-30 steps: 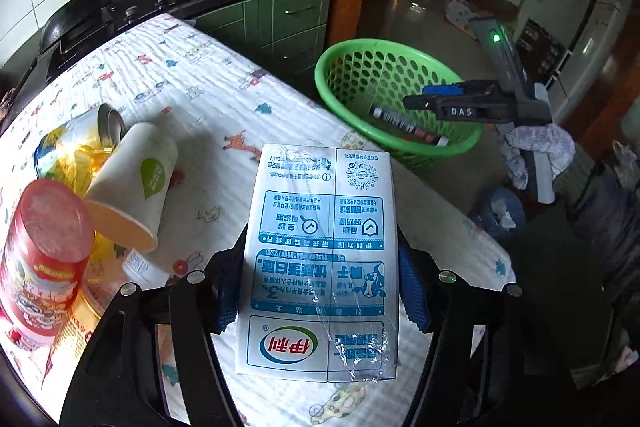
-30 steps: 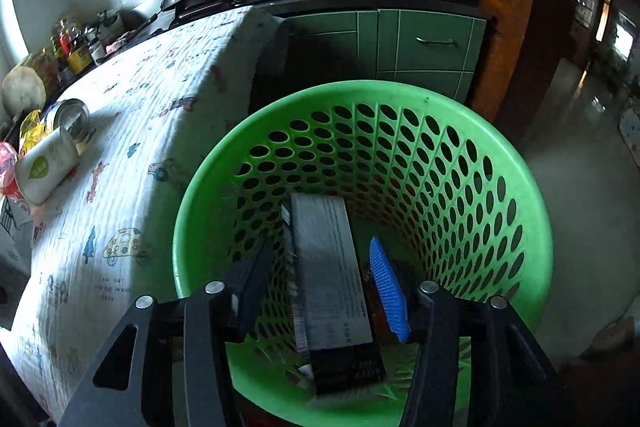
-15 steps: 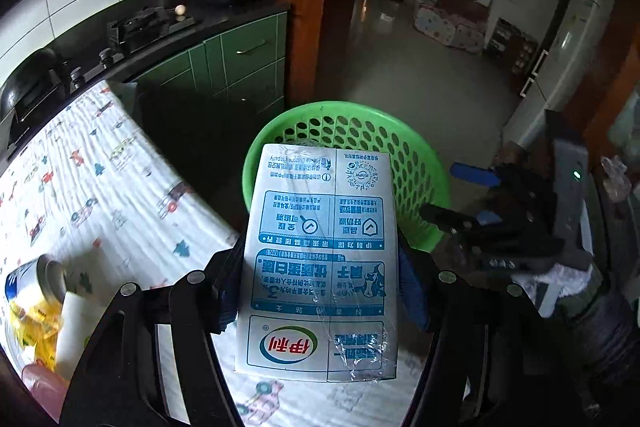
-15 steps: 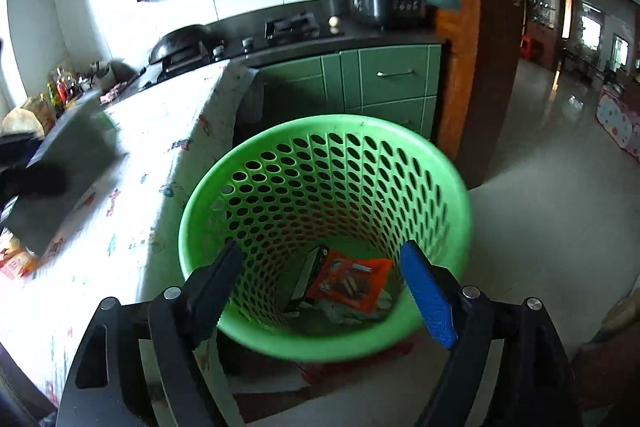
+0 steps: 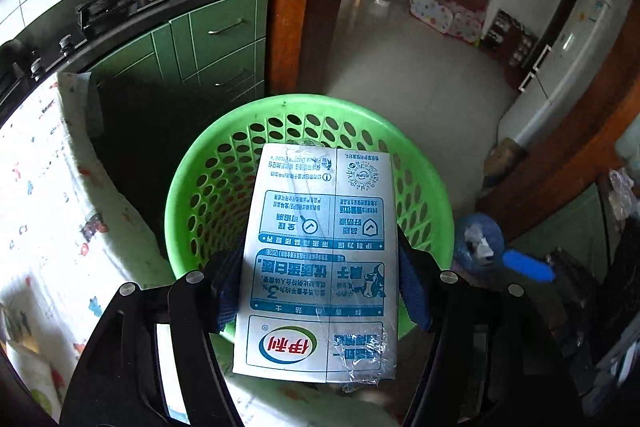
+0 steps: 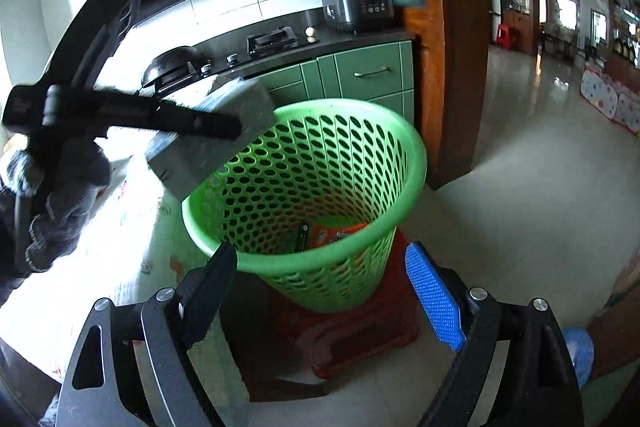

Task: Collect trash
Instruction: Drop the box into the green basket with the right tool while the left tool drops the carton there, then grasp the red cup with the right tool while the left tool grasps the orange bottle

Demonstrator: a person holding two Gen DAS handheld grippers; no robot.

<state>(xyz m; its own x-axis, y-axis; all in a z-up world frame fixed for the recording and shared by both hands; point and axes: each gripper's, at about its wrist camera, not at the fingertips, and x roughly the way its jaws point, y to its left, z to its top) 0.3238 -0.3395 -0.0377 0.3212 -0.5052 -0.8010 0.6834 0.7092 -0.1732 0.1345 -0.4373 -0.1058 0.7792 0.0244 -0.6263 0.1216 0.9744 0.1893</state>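
One milk box (image 5: 320, 263) is pinched flat between the blue pads of the left hand-held gripper (image 5: 320, 283). Its long side points ahead and down, right over the green bin (image 5: 188, 187) beside the desk (image 5: 52, 207). The right hand-held gripper (image 6: 332, 291) is empty, its jaws opening wide, near the bin.

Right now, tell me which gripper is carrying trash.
The left gripper: it clamps the milk carton over the green basket. The right gripper, jaws opening, holds nothing.
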